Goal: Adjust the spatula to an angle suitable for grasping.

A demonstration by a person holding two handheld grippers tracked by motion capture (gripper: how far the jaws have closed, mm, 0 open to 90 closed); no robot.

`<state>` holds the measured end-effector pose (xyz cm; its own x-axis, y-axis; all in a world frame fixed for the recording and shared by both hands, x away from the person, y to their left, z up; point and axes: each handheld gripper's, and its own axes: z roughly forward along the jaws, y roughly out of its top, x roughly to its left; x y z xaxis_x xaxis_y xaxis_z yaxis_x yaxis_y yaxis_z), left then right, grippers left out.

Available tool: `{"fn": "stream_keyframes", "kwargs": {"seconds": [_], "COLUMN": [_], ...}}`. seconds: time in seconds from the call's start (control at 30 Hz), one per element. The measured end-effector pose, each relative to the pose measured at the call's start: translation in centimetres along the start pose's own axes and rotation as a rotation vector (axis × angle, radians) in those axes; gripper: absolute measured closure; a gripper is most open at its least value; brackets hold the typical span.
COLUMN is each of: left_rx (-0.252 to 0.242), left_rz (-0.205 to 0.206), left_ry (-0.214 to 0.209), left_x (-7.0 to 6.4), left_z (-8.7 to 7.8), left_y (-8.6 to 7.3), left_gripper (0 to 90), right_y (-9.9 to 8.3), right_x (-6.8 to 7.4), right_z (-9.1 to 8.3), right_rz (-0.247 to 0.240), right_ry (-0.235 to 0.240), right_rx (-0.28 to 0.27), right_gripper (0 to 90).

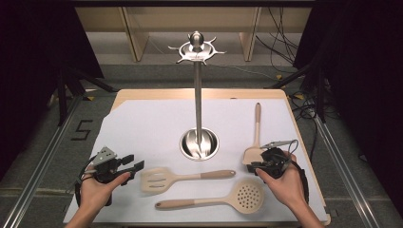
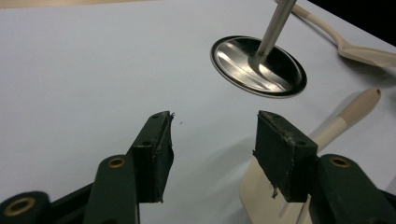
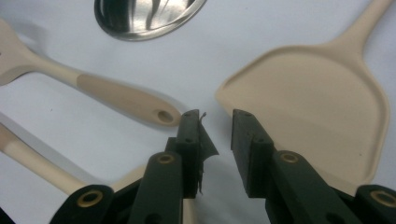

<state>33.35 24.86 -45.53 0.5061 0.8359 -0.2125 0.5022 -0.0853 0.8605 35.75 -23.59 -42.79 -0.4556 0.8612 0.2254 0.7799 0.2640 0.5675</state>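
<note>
Three beige utensils lie on the white sheet: a slotted turner (image 1: 164, 179), a skimmer (image 1: 249, 195) nearest the front edge, and a solid turner (image 1: 253, 153) at the right. My left gripper (image 1: 134, 163) is open just left of the slotted turner's blade (image 2: 256, 195), its jaws wide apart (image 2: 212, 140) with nothing between them. My right gripper (image 1: 254, 166) hovers at the near edge of the solid turner's blade (image 3: 317, 116). Its jaws stand a narrow gap apart (image 3: 217, 126) over bare sheet, holding nothing.
A steel utensil stand rises from a round base (image 1: 189, 147) at the table's middle, with empty hooks on top (image 1: 196, 47). The slotted turner's handle (image 3: 116, 95) and the skimmer's handle (image 3: 28, 158) lie between the two grippers. Dark floor and cables surround the table.
</note>
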Motion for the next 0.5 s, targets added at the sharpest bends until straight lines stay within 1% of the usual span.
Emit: {"fn": "stream_keyframes", "kwargs": {"seconds": [0.03,0.07,0.1,0.13,0.17,0.2,0.23,0.27,0.3,0.33,0.37,0.4,0.43,0.47,0.5], "left_rx": [-0.004,-0.002,-0.005,0.004,-0.001,-0.001,-0.002,-0.001,0.000,-0.001,-0.001,-0.001,0.001,0.005,0.006], "left_rz": [0.003,0.009,0.005,0.009,0.008,0.008,-0.005,0.008,0.010,0.005,0.008,0.008,0.017,0.020,0.014], "left_ry": [0.003,0.003,0.002,0.013,0.004,0.004,0.010,0.008,0.011,0.012,0.003,0.003,0.003,0.001,0.002], "left_x": [0.0,0.1,0.1,0.0,0.0,0.0,-0.1,-0.1,-0.1,-0.1,0.0,0.0,-0.1,0.0,0.0], "left_z": [0.0,0.0,0.1,0.0,0.0,0.0,0.0,0.0,0.0,0.0,0.0,0.0,0.0,0.0,-0.2], "left_y": [0.1,0.2,0.2,0.2,0.2,0.2,0.2,0.2,0.2,0.2,0.1,0.1,0.1,0.0,-0.2], "left_gripper": [45.8,45.9,45.9,45.9,46.1,46.2,46.2,46.2,46.2,46.4,46.4,46.4,46.4,46.5,46.6], "right_y": [0.2,0.6,1.0,1.9,2.5,3.0,3.0,4.1,4.1,5.0,5.6,5.6,6.1,7.0,7.5], "right_x": [-0.2,-0.5,-0.5,-0.7,-0.5,-0.5,-0.5,-0.4,-0.4,-0.5,-0.4,-0.4,0.1,-0.7,-0.9], "right_z": [0.0,0.0,0.1,0.1,-0.1,0.1,0.1,1.0,1.0,2.5,3.2,3.2,3.8,5.4,6.0], "right_rz": [0.007,0.000,0.021,-0.001,0.031,0.038,0.038,0.046,0.046,0.028,0.032,0.032,0.127,0.085,0.089], "right_ry": [-0.002,-0.002,-0.002,-0.014,-0.018,-0.017,-0.017,-0.025,-0.025,-0.046,-0.050,-0.050,-0.045,-0.121,-0.117], "right_rx": [0.017,0.028,0.013,0.029,0.051,0.068,0.068,0.092,0.092,0.113,0.119,0.119,0.179,0.183,0.221], "right_gripper": [80.3,84.9,88.3,90.0,90.0,90.0,90.0,90.0,90.0,90.0,90.0,90.0,90.0,90.0,90.0]}}
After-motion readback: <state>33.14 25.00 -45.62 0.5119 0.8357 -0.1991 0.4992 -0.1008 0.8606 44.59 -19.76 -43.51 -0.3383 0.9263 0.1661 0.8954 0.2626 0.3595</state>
